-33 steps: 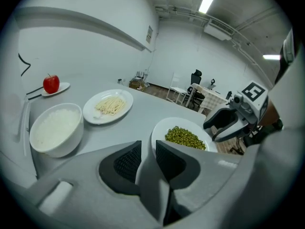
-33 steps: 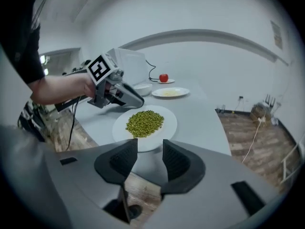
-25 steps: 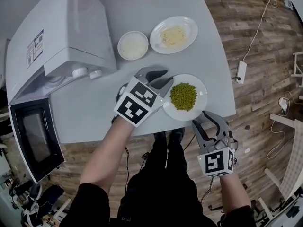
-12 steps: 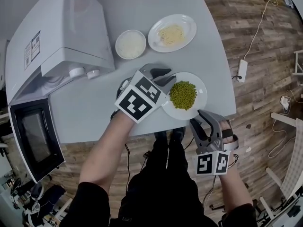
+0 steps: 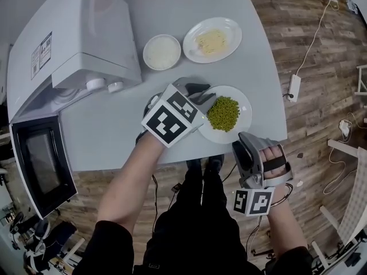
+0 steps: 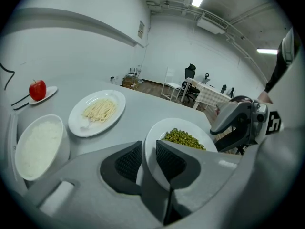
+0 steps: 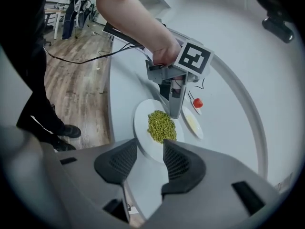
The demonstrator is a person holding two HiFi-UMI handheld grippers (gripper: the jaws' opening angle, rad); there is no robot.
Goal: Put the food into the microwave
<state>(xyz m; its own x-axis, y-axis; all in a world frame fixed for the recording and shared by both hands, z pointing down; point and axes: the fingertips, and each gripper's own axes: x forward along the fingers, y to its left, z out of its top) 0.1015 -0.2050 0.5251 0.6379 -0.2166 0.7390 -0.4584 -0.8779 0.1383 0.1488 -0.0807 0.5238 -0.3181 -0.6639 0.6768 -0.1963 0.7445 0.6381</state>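
— At centre of the head view, pinched by its left rim: plate of peas (image 5: 243, 105), low over the bench (image 5: 109, 130) near its lower edge; resting or just lifted, impossible to say.

— Pinched by what?

— By the left gripper (image 5: 198, 93), jaws closed on that rim. Confirmed in the left gripper view (image 6: 148, 159): white edge (image 6: 151, 144) caught between the two pads, peas (image 6: 183, 139) heaped just beyond.

— And at lower right?

— Hanging off the bench edge, right gripper (image 5: 245, 148), jaws apart, nothing between them. Plate just ahead of the tips in the right gripper view (image 7: 145, 159).

— Which way to the microwave?

— Up and left from the plate: microwave (image 5: 74, 33), with door (image 5: 40, 165) swung open at lower left of frame. Judged a leftward carry across bare bench, held level to keep peas from rolling. Round plate, so no long axis to mind. Nearer by far, and already holding: the left gripper.

— Count?

— One microwave. Two grippers. Two large plates: peas and noodles (image 5: 230, 28). One bowl of rice (image 5: 145, 55). One small plate with a red fruit (image 6: 37, 88), cut off at the top edge of the head view.
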